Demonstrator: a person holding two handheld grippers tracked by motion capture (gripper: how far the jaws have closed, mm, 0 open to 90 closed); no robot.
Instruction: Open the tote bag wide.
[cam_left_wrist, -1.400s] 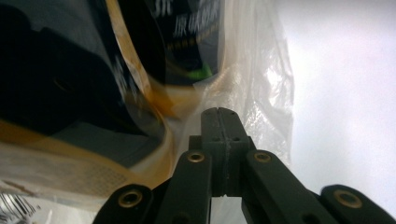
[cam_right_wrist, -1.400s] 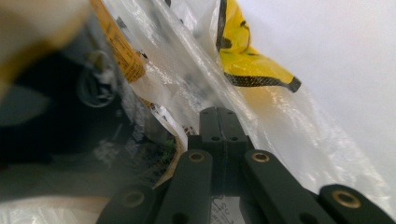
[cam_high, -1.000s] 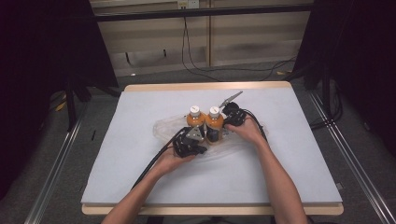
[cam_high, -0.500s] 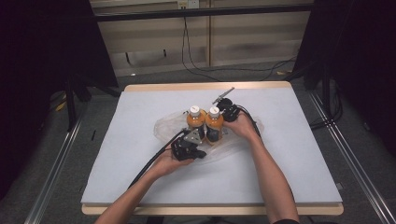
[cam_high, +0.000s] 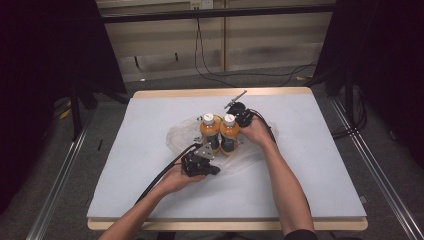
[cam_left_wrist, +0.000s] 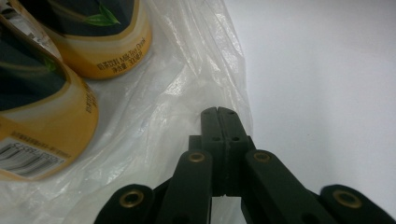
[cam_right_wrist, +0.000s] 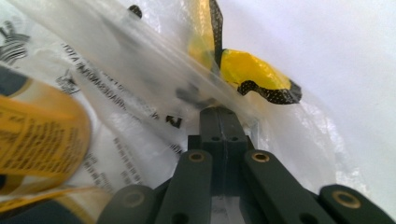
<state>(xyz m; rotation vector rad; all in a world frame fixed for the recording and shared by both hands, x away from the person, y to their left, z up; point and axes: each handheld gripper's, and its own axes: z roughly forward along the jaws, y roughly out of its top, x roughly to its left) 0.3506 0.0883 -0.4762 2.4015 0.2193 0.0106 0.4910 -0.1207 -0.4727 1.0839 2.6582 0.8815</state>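
Two bottles (cam_high: 220, 132) stand upright inside the clear plastic bag (cam_high: 180, 135), just ahead of your left gripper (cam_high: 202, 159), whose jaws are pressed together on the bag's near edge. Your right gripper (cam_high: 238, 111), beside the right-hand bottle, pinches film too. Its own view catches a yellow-and-black printed patch (cam_right_wrist: 250, 74) beyond the jaws.

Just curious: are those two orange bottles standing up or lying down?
Standing. Both bottles show white caps on top, upright on the plastic bag.
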